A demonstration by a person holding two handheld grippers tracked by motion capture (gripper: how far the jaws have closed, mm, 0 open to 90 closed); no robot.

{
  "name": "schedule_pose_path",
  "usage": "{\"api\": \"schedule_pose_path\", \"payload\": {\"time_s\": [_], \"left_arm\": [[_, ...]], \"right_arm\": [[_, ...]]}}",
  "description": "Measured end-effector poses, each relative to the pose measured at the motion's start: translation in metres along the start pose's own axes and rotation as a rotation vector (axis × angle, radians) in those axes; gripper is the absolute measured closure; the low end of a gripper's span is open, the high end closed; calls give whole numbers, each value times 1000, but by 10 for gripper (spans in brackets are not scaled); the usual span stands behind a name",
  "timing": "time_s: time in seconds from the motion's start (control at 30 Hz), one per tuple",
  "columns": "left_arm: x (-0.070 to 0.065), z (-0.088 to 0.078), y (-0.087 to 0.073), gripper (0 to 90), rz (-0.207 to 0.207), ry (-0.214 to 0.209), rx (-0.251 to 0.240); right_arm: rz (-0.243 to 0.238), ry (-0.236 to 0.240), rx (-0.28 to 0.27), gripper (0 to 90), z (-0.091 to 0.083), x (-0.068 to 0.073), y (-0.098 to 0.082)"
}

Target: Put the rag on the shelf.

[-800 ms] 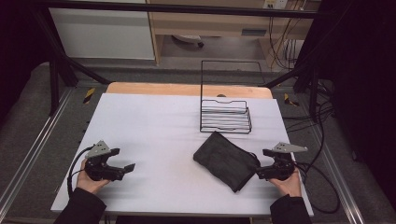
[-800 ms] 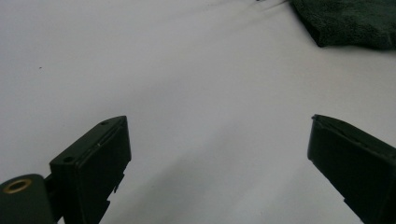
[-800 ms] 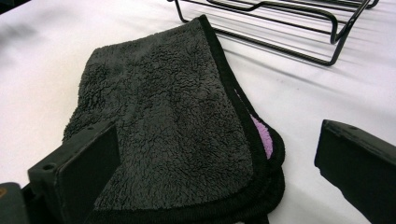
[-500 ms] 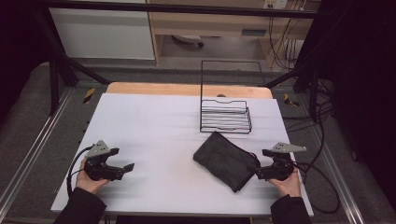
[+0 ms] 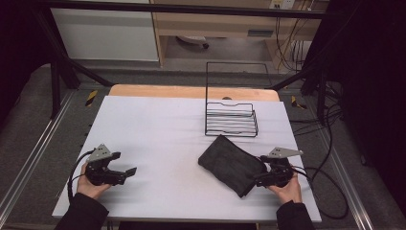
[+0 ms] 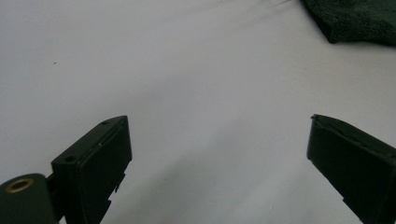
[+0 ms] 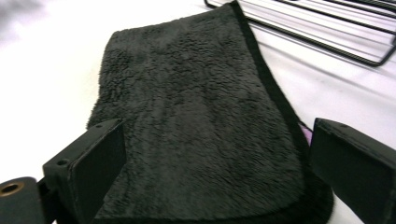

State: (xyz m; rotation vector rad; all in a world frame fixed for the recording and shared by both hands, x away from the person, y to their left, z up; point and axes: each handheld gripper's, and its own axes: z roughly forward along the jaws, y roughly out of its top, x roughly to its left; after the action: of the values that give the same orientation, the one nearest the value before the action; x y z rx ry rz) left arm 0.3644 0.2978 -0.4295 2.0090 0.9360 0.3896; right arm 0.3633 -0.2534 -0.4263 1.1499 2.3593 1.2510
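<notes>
Black: one folded towel (image 5: 232, 164), one wire rack (image 5: 231, 119), two open claws.

Open right claw (image 7: 212, 172) over dark fleece cloth (image 7: 196, 112), wire rack (image 7: 327, 32) beyond

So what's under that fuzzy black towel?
The folded black towel lies flat on the white table. A sliver of pink or purple peeks from beneath its edge in the right gripper view; anything else underneath is covered.

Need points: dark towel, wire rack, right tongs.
dark towel (image 5: 230, 163), high view, middle of the folded cloth.
wire rack (image 5: 231, 125), high view, on its low wire tray.
right tongs (image 5: 260, 172), high view, midway between the fingertips, at the towel's near edge.
</notes>
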Motion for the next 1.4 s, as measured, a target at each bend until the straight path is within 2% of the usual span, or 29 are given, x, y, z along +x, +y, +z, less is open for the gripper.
{"api": "schedule_pose_path", "payload": {"time_s": [0.17,0.2,0.23,0.3,0.33,0.37,0.4,0.43,0.53,0.57,0.6,0.63,0.7,0.87,0.93,1.1,1.13,1.2,1.4], "left_arm": [[0,0,0,65,1,5,4],[0,0,0,65,0,6,3],[0,0,0,65,0,6,3],[0,0,0,65,0,8,4],[0,0,0,67,1,8,4],[0,0,0,67,2,9,5],[0,0,0,67,1,10,5],[0,0,0,67,-2,9,4],[0,0,0,69,-3,9,5],[0,0,0,69,-4,9,5],[0,0,0,69,-5,9,7],[0,1,0,71,-5,9,8],[0,1,0,73,-8,9,10],[0,1,0,76,-7,8,17],[0,1,0,76,-4,8,19],[-1,2,0,78,-3,7,22],[-1,2,0,78,-1,8,23],[-1,2,0,79,0,7,25],[-1,2,0,82,3,6,29]], "right_arm": [[-41,7,34,121,8,18,4],[-41,7,34,121,8,18,4],[-52,23,39,171,11,24,5],[-55,30,44,194,13,28,6],[-69,43,52,244,15,34,7],[-69,43,52,244,15,34,7],[-77,56,59,308,18,41,7],[-77,56,59,308,18,41,7],[-95,76,75,395,22,51,7],[-105,93,95,451,27,57,6],[-105,93,95,451,27,57,6],[-131,76,117,470,31,62,6],[-158,47,128,510,34,66,5],[-177,25,169,582,40,69,1],[-194,11,170,628,41,69,0],[-232,-1,179,638,42,71,0],[-261,-14,187,651,42,73,0],[-282,-26,192,678,43,74,0],[-271,-26,200,802,42,72,3]]}}
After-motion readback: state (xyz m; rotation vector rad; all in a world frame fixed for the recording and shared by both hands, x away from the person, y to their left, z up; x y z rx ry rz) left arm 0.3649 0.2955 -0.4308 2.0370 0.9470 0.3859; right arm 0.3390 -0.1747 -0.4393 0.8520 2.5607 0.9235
